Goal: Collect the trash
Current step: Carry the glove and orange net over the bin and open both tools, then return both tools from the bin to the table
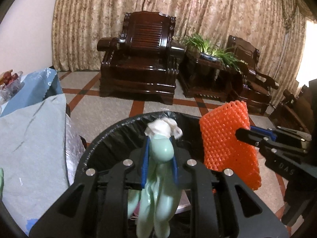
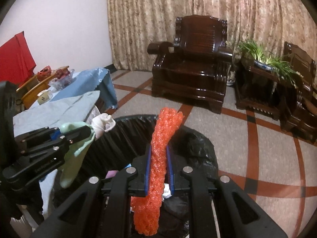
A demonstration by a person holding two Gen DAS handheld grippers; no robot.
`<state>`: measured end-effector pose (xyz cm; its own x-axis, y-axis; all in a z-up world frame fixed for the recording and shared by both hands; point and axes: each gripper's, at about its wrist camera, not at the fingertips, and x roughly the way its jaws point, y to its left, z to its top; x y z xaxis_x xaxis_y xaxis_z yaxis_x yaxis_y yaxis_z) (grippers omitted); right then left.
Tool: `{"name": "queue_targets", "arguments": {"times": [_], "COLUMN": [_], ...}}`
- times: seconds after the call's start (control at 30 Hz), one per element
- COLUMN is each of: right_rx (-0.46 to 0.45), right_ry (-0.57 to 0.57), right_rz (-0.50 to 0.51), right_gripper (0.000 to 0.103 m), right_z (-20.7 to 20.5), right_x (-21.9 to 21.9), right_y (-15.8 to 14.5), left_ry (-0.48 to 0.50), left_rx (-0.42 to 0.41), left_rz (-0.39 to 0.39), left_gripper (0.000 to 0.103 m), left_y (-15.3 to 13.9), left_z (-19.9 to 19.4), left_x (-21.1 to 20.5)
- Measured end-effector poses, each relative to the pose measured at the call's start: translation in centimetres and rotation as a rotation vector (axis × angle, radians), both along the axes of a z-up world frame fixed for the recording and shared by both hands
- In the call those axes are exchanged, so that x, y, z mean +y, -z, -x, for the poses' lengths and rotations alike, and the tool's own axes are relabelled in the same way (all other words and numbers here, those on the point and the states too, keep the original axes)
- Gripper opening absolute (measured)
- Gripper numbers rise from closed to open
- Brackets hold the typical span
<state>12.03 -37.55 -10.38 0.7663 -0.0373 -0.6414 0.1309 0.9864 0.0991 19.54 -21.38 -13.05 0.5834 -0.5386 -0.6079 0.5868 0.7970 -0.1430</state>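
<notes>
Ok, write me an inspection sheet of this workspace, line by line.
Surface: tiled floor with red bands; table under a grey-blue cloth beside the bin.
Job's things: bin with black liner; pale green glove with a white wad at its top; orange foam net. Both are held above the bin.
Clutter: glass dish of red fruit and a small box on the table.
Grippers: left gripper shut on the glove; right gripper shut on the net.
Cables: nothing seen.
Surroundings: dark wooden armchairs, potted plant, patterned curtain.
</notes>
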Motion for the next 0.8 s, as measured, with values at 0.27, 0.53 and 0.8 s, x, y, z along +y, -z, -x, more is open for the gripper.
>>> {"name": "queue_targets", "arguments": {"times": [0.27, 0.53, 0.8], "right_rx": [-0.002, -0.068, -0.111], "right_ry": [0.029, 0.003, -0.111], "right_rz": [0.008, -0.025, -0.012], "right_gripper": [0.068, 0.097, 0.097], "right_z": [1.0, 1.9, 1.5], "right_x": [-0.1, 2.1, 7.8], "right_y": [0.2, -1.6, -3.1], "left_ry": [-0.023, -0.142, -0.292], "left_rx": [-0.022, -0.075, -0.095], "left_rz": [0.015, -0.001, 0.024], "left_gripper": [0.066, 0.092, 0.095], "left_y": [-0.9, -3.1, -5.3], "left_z": [0.3, 2.0, 3.7], "left_x": [1.6, 7.4, 14.2]}}
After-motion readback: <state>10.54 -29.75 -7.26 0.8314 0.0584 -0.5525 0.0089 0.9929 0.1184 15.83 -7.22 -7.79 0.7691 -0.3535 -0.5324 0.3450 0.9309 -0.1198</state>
